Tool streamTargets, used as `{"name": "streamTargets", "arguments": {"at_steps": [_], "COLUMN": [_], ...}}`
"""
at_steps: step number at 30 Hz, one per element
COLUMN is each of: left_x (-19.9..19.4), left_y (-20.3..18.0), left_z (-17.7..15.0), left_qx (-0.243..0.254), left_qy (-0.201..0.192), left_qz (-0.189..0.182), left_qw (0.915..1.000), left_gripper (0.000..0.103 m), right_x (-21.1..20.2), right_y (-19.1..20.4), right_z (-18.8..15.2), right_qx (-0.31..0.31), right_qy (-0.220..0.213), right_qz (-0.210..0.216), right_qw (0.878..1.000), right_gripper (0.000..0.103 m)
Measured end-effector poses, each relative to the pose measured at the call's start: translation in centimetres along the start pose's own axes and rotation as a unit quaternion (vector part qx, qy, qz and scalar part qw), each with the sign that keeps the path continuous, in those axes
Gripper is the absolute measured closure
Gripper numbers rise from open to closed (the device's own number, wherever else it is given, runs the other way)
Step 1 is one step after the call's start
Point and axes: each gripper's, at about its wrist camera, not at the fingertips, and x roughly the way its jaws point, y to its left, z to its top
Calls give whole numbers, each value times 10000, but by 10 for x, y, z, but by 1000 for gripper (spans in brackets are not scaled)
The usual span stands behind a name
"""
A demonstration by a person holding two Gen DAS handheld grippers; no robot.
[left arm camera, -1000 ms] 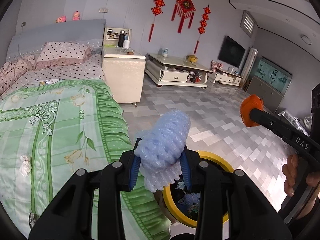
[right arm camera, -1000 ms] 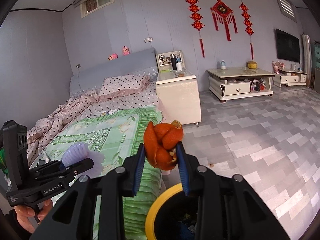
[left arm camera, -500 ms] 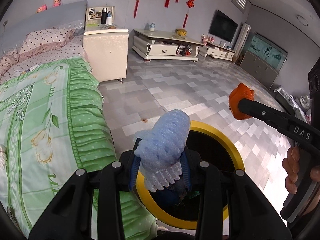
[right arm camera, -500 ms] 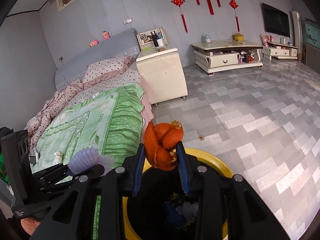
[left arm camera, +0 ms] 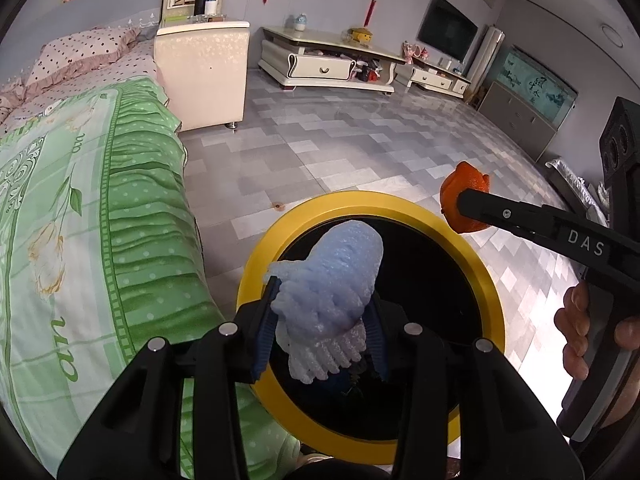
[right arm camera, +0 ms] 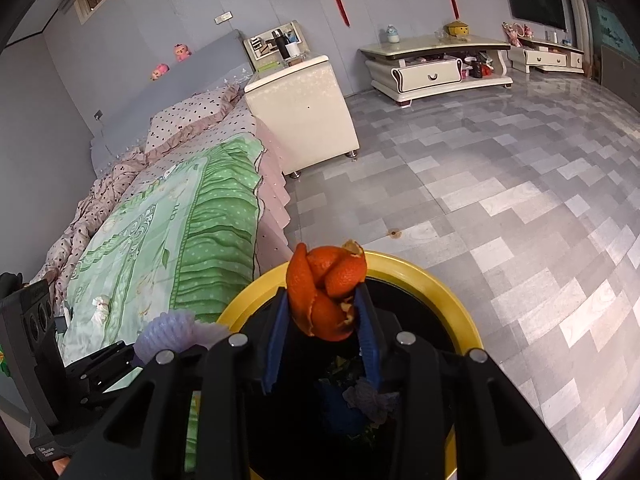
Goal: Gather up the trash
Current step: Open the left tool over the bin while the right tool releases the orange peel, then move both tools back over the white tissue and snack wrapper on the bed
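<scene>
Two grippers, one foam net point(left arm camera: 328, 280), one orange peel point(right arm camera: 326, 292), one bin point(left arm camera: 256, 264).

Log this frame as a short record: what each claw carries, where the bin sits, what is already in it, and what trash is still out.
left claw: jaws have just been opening; blue foam fruit net between the pads, above the bin mouth
right claw: shut on curled orange peel, over the bin
bin: black bin with yellow rim, on the grey tiled floor beside the green floral bedspread
bin contents: foam net and dark scraps, partly hidden
trash still out: crumpled white tissue on the bedspread
</scene>
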Motion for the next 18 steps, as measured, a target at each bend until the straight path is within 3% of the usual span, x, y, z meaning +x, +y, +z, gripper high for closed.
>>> {"name": "streamTargets", "arguments": {"at_steps": [3,6,13,18], "left_x": [1,-2,-14,-25], "left_y": [-2,-2,5,15], "left_z": [0,1,0,-1], "left_qx": [32,-11,-92,-161], "left_qy": [6,-37,-140,-215], "left_qz": [-22,-22,23,109], "left_qw": [10000,10000,9999,9996], "left_gripper": [62,53,39,33], "right_x": [-1,-2,-9,-16], "right_y": [-2,-2,-2,0], "right_z": [0,1,1,0], "right_qx": [56,54,132,157], "right_qy": [10,-4,-44,-104], "right_qz": [29,6,-69,-96], "right_qw": [10000,10000,9999,9998], "right_gripper": [70,68,53,50]}}
